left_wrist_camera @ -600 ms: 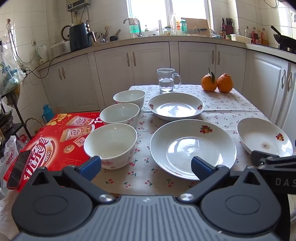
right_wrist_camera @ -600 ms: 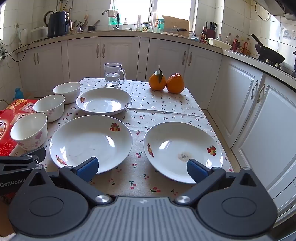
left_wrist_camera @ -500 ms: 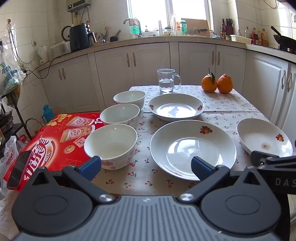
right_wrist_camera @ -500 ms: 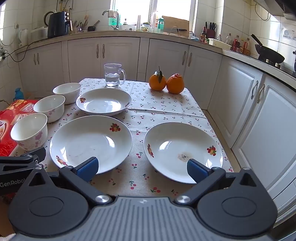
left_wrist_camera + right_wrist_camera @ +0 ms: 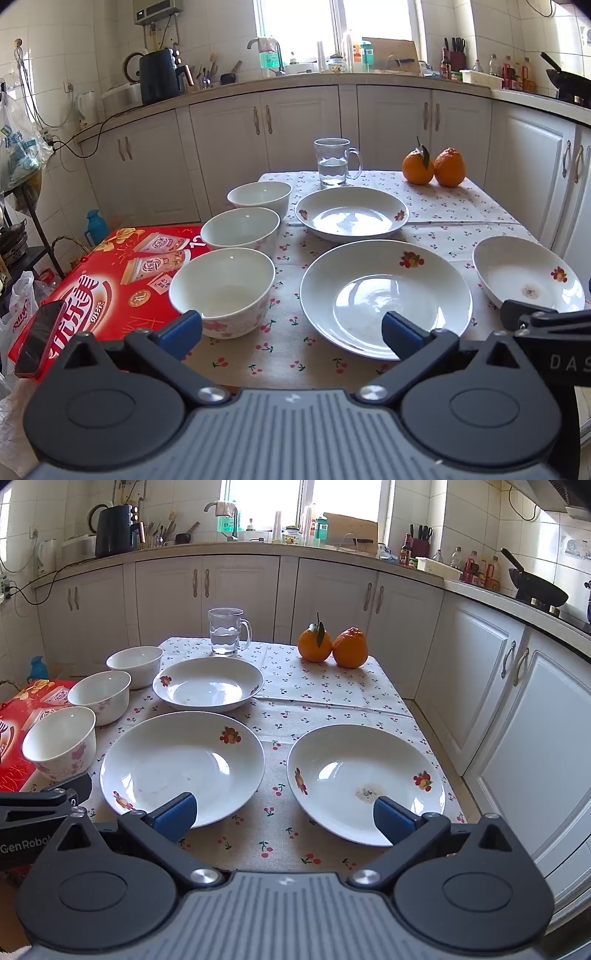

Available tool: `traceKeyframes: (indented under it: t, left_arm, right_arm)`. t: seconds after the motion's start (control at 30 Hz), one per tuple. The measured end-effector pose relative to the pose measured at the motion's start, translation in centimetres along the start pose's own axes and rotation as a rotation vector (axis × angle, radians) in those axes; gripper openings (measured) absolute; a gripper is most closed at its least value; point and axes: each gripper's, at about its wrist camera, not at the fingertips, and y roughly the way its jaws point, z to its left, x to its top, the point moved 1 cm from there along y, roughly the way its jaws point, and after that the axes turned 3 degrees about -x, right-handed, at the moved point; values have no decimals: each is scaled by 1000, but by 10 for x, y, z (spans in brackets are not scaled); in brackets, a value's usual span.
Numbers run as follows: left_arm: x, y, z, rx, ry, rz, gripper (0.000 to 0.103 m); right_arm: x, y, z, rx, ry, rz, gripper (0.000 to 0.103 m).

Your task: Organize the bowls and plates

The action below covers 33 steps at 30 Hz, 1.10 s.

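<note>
Three white bowls stand in a row on the table's left side: near bowl [image 5: 222,291] [image 5: 61,741], middle bowl [image 5: 240,232] [image 5: 99,696], far bowl [image 5: 259,197] [image 5: 135,665]. Three white flowered plates lie apart: a large near plate [image 5: 386,297] [image 5: 183,766], a far plate [image 5: 352,213] [image 5: 208,683], a right plate [image 5: 528,274] [image 5: 365,781]. My left gripper [image 5: 291,332] is open and empty above the near table edge, between near bowl and large plate. My right gripper [image 5: 283,818] is open and empty, between large and right plates.
A glass mug of water [image 5: 334,161] [image 5: 226,631] and two oranges [image 5: 433,167] [image 5: 332,646] stand at the table's far end. A red box [image 5: 99,280] with a phone [image 5: 38,338] on it lies left of the table. White cabinets [image 5: 517,709] run behind and right.
</note>
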Motion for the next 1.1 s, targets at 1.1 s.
traceKeyframes:
  t: [1.1]
  left_arm:
    - [0, 0, 0, 0, 1, -2, 102]
  right_arm:
    - [0, -3, -1, 2, 2, -5, 103]
